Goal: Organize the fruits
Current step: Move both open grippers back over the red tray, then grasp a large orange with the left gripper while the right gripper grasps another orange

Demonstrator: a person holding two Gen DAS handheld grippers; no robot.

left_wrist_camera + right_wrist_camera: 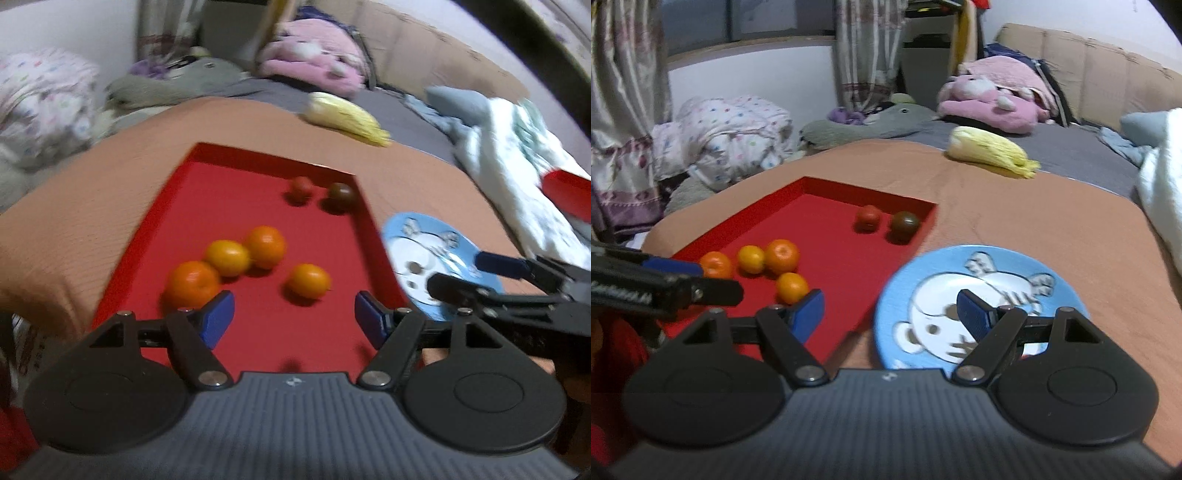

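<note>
1. On the tabletop (pixel 1015 229), a red tray (pixel 177 206) runs lengthwise away from the camera, holding four oranges (pixel 266 246) near, two tomatoes (pixel 302 187) far.
2. Left hand-held gripper (pixel 294 318) and right hand-held gripper (pixel 891 312) are both spread wide, holding nothing.

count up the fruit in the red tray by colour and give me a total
Orange fruits: 4
Red fruit: 1
Dark brownish fruit: 1
Total in the red tray: 6
</note>
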